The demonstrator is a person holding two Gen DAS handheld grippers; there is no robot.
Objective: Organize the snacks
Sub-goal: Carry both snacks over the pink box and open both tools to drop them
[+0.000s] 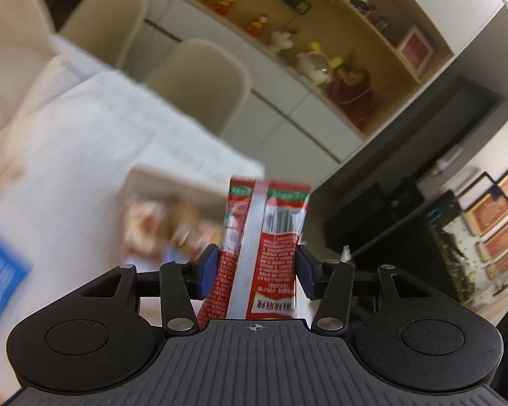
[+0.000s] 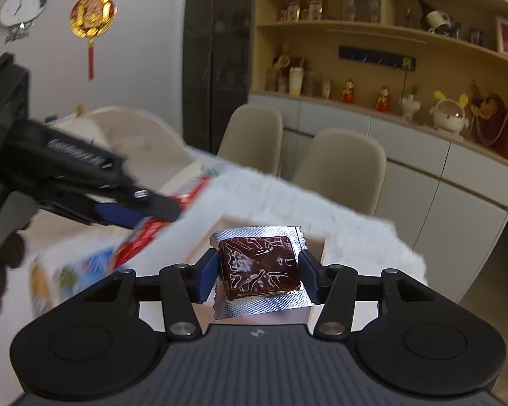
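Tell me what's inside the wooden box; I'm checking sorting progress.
Blurred colourful snack packets lie in the wooden box. The held red sachet covers its right part, so that stays unseen.

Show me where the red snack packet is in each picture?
Left wrist view: the red snack packet stands upright in the lower middle, clamped between the left gripper pads.
Right wrist view: the same packet is at the left, tilted and blurred, poking out of the left gripper.
Shared landmark: the cream round figure with yellow ears on the shelf.
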